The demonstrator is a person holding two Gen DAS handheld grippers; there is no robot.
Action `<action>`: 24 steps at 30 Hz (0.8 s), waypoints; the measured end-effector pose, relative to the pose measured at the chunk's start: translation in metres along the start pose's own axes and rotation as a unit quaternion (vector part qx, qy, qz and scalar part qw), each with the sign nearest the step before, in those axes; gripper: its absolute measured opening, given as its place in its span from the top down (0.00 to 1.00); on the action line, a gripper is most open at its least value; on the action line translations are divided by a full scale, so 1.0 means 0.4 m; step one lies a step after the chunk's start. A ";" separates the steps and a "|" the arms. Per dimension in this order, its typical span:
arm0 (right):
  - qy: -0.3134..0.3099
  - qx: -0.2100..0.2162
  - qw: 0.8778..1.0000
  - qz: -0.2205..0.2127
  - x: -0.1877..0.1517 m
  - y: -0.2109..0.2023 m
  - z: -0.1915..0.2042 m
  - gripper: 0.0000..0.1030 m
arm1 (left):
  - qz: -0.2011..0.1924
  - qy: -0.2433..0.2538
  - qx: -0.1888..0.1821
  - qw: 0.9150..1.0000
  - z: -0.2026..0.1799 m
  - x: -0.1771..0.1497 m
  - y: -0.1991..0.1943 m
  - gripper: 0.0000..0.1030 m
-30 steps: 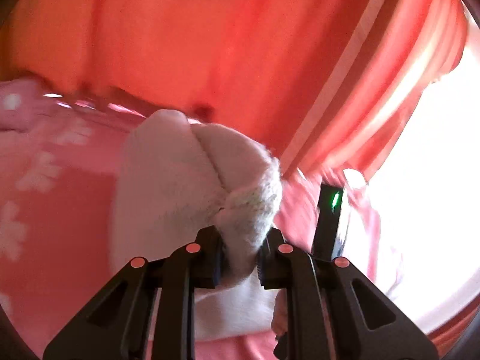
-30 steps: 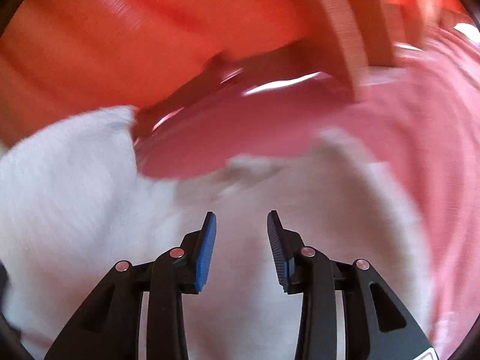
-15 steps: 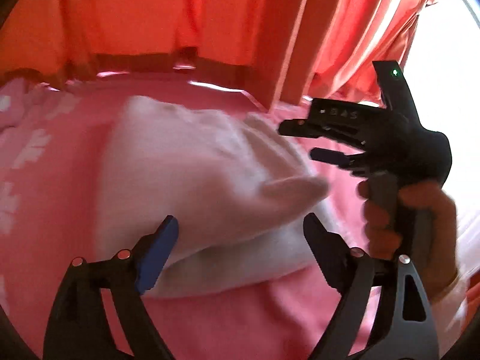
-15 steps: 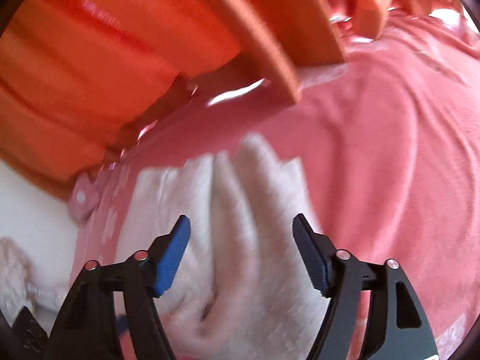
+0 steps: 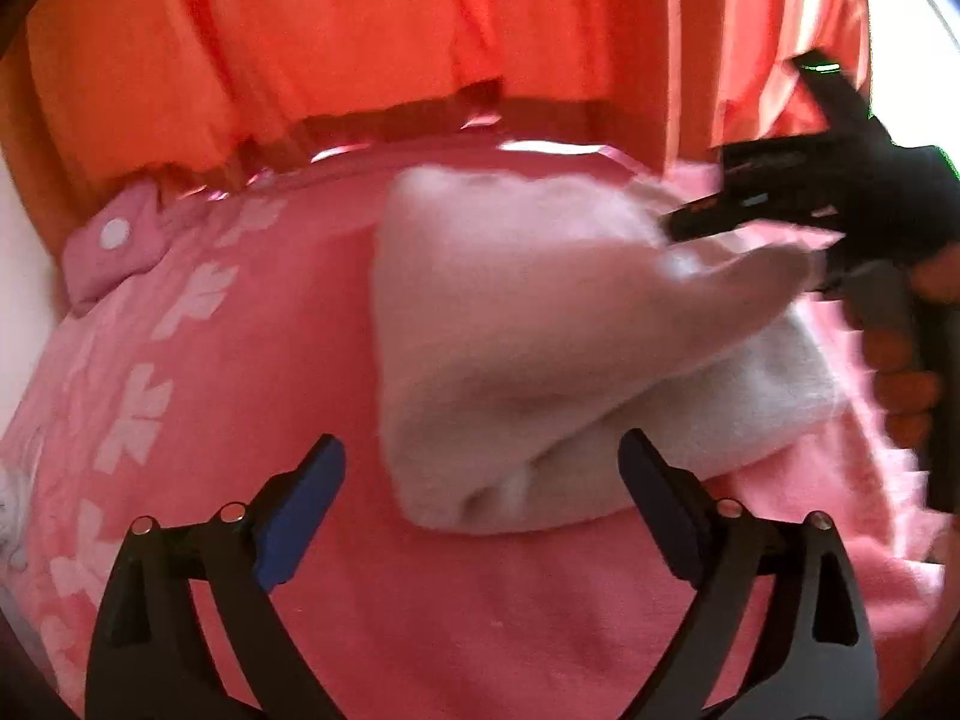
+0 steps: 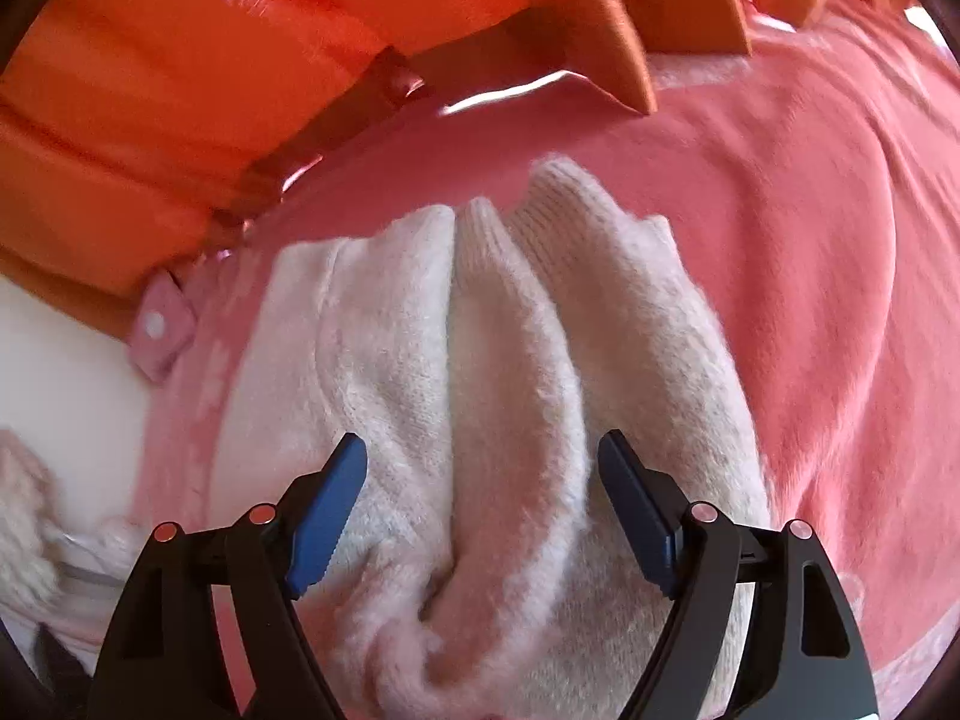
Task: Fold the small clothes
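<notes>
My left gripper (image 5: 480, 480) has its jaws opening, wide apart and pressing on nothing; the near edge of the folded white fleece garment (image 5: 540, 360) sits between and just beyond them. My right gripper (image 6: 483, 492) also has its jaws opening, straddling the garment's thick middle fold without pinching it. The garment lies bunched in soft ridges on a pink plush blanket with pale snowflake motifs (image 5: 180, 312). In the left view, the right gripper reaches over the garment's far corner, held by a hand (image 5: 906, 360). Orange curtains (image 5: 360, 30) hang behind. A pink polka-dot fabric piece (image 6: 159, 324) rests at the blanket's edge.
</notes>
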State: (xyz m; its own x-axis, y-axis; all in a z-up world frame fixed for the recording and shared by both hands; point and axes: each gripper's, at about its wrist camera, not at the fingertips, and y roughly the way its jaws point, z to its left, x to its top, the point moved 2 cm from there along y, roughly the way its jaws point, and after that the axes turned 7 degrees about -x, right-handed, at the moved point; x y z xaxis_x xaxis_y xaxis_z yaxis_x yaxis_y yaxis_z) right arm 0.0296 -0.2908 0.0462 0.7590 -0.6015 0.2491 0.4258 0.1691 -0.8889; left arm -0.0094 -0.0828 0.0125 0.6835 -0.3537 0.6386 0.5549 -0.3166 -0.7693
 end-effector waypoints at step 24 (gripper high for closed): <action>-0.017 0.017 0.999 -0.037 -0.045 -0.023 -0.135 0.82 | 0.077 -0.120 -0.156 0.977 0.052 -0.037 0.110 0.77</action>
State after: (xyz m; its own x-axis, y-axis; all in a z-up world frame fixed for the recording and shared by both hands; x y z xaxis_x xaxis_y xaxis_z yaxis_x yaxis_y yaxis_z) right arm -0.0147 -0.3237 0.0289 0.7414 -0.5858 0.3272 0.4975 0.1527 -0.8539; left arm 0.0147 -0.0732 -0.0314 0.8601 -0.2124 0.4637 0.2912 -0.5417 -0.7885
